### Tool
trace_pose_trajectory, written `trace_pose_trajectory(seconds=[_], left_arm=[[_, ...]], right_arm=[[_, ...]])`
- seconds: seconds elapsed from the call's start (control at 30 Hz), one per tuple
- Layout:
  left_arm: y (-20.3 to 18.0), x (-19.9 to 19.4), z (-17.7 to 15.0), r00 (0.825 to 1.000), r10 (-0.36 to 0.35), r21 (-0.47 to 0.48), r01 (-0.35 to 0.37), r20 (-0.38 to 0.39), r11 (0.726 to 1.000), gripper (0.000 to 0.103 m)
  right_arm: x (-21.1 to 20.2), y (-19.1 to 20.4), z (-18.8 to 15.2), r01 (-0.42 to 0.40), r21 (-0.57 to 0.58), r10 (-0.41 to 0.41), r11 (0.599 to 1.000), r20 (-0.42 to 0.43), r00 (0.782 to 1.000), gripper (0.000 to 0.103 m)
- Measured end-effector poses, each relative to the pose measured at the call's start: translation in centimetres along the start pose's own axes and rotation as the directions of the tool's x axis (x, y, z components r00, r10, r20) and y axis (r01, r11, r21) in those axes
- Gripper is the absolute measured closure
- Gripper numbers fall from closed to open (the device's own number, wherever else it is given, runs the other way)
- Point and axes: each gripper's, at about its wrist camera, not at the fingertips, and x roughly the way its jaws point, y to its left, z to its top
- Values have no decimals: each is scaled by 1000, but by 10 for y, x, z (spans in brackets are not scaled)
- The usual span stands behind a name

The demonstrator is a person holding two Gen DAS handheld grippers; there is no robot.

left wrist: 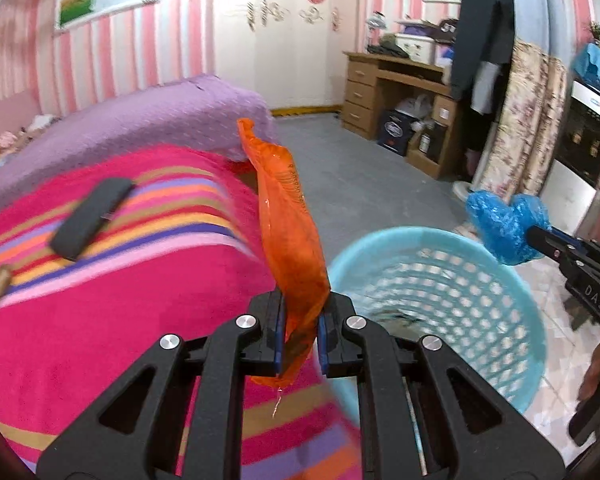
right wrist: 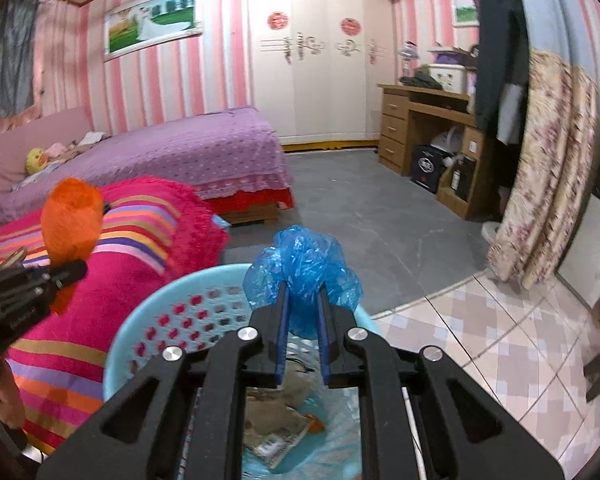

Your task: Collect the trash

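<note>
On my left lies the striped pink blanket (left wrist: pixel 100 280), a dark flat case (left wrist: pixel 90 218) resting on it; my left gripper (left wrist: pixel 300 332) is clamped on an orange plastic bag (left wrist: pixel 292 240) beside the basket's rim; my right gripper (right wrist: pixel 303 332) pinches a crumpled blue plastic bag (right wrist: pixel 304 268) — above the light-blue basket (right wrist: pixel 148 320), scraps inside.

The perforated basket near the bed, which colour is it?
Light blue basket, clearest in the left wrist view.

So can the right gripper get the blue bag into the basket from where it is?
Probably yes: the right gripper holds the blue bag just over the light-blue basket, whose open top looks clear.
</note>
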Motion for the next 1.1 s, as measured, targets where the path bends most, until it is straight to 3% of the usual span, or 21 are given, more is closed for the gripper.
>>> trace_pose_trajectory(seconds=[0.17, 0.27, 0.3, 0.37, 0.57, 0.9, 0.93, 0.97, 1.0, 1.03, 1.1], left_arm=[[-37, 22, -9, 999, -3, 65, 6, -41, 998, 92], [-41, 32, -10, 996, -27, 50, 31, -81, 998, 90], [-40, 34, -10, 995, -42, 39, 46, -95, 998, 82], [-42, 33, -10, 995, -38, 35, 41, -92, 999, 50], [-18, 17, -9, 999, 13, 8, -13, -47, 1000, 17], [49, -25, -19, 987, 160, -82, -158, 27, 984, 8], [57, -33, -20, 984, 173, -83, -170, 37, 982, 8], [60, -37, -19, 983, 179, -83, -175, 41, 981, 7], [64, -42, -19, 981, 187, -83, -183, 47, 980, 7], [69, -49, -19, 978, 200, -82, -195, 55, 977, 7], [82, -65, -21, 971, 227, -81, -221, 76, 972, 6]], right_arm=[[1, -25, -5, 21, 49, -21, 999, 3, 1000, 90], [1, -28, -5, 21, 61, -21, 998, 8, 1000, 90], [1, -28, -7, 17, 61, -17, 998, 7, 1000, 90], [2, -27, -9, 13, 56, -13, 998, 0, 1000, 90], [6, -33, -12, 11, 59, -10, 998, -11, 1000, 90], [21, -8, -11, -33, 35, 34, 999, -31, 999, 88], [25, -5, -12, -36, 34, 37, 999, -42, 998, 86], [29, -1, -12, -33, 32, 35, 999, -59, 998, 64], [33, 3, -13, -12, 24, 14, 1000, -68, 998, 33], [35, 5, -14, 0, 20, 1, 1000, -66, 998, 26], [35, 9, -15, -1, 25, 3, 1000, -72, 997, 26]])
